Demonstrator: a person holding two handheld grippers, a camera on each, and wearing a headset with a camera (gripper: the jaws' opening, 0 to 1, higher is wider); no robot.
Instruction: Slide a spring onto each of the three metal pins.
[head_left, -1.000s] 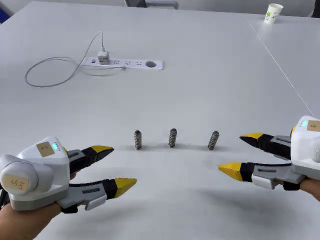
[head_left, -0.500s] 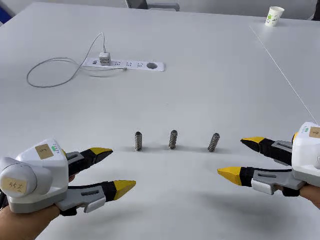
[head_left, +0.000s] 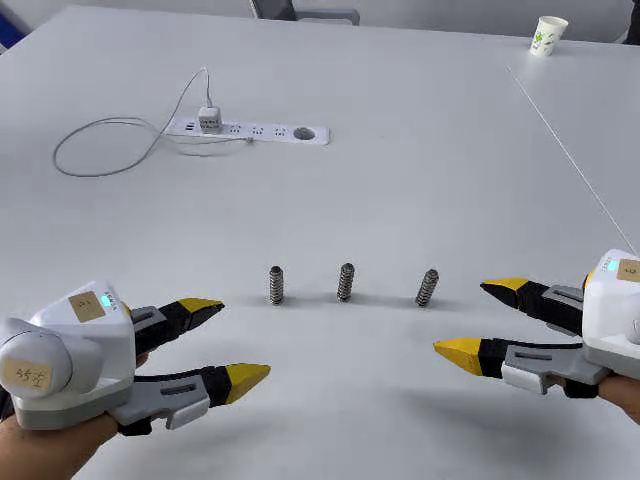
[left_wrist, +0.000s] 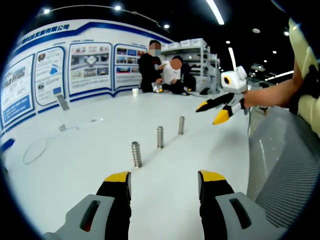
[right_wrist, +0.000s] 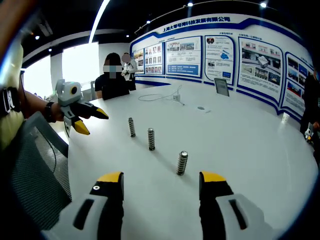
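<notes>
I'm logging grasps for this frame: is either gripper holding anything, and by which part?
Nothing is held. The left gripper and the right gripper both have open, empty jaws, apart from the three upright spring-covered metal pins.

White table (head_left: 420, 150), blue-trimmed poster wall (right_wrist: 225, 50), ceiling strip lights (left_wrist: 216, 11)

We observe the right gripper (head_left: 461, 317) drawn slightly back toward the person, farther from the nearest spring (head_left: 427, 287); the head camera has also tilted slightly.
</notes>
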